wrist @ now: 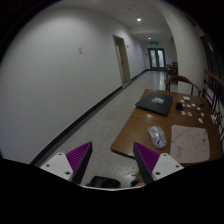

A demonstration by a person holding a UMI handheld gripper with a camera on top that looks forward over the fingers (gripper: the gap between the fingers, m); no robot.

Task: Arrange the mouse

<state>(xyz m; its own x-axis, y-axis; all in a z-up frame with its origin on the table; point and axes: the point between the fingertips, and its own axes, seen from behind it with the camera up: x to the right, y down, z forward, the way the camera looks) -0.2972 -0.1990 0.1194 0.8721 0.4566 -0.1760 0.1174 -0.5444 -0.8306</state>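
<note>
**Gripper hovering off the desk's near end, mouse untouched**

I am looking down a long corridor (135, 60) with pale walls and a dark skirting line, doors showing at its far end. A wooden desk (138, 128) is running along the right side of it. Near the desk's far end a closed dark laptop (157, 101) is lying flat. Toward the near right part of the desktop a pale mat (194, 141) is lying, with some small items beyond it that I cannot make out. The mouse (157, 136), light grey, is sitting on the bare wood just beside the mat's left edge, between laptop and near edge. My gripper (113, 156) is hanging short of the desk's near end, fingers (150, 158) spread apart and holding nothing; the mouse is lying beyond them, well clear of both pads.
</note>
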